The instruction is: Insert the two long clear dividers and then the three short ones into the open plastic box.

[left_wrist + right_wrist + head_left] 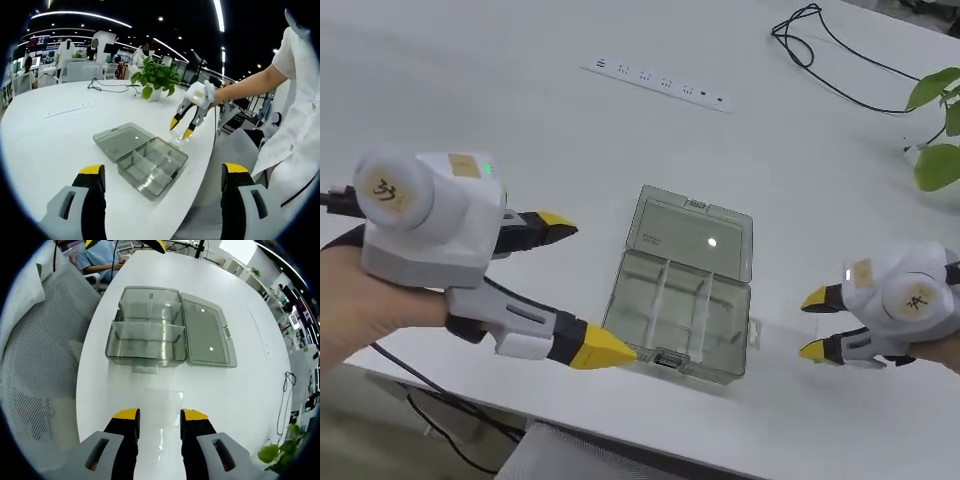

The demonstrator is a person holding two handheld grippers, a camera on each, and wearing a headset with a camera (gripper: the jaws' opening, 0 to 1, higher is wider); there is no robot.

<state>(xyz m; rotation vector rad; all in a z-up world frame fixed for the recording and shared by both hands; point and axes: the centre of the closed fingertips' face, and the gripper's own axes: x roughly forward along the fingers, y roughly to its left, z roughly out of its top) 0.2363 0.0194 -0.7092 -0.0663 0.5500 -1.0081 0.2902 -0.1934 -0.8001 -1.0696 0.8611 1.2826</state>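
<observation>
"Between my two claws, on the white table (520,120), sits the open plastic box (715,368), its lid (695,235) folded flat away from me."

"What's in it?"

"Two long dividers (661,295) look seated and upright, running from the near wall toward the lid. So I judge the short ones come next."

"Where are they?"

"Just right of the box, I think. The right gripper view shows faint clear pieces (162,399) lying flat on the table, straight ahead of my right claw (159,415), between it and the box's side wall. They're too glassy to count."

"Which claw goes?"

"The right one. It hovers near them, jaws apart, holding nothing. My left claw (580,287) hangs off the box's other side, spread wide and empty, well apart from those pieces."

"And the slots?"

"I expect the short ones sit crosswise to the long dividers, so whatever I lift must be turned square to them before it drops in."
</observation>
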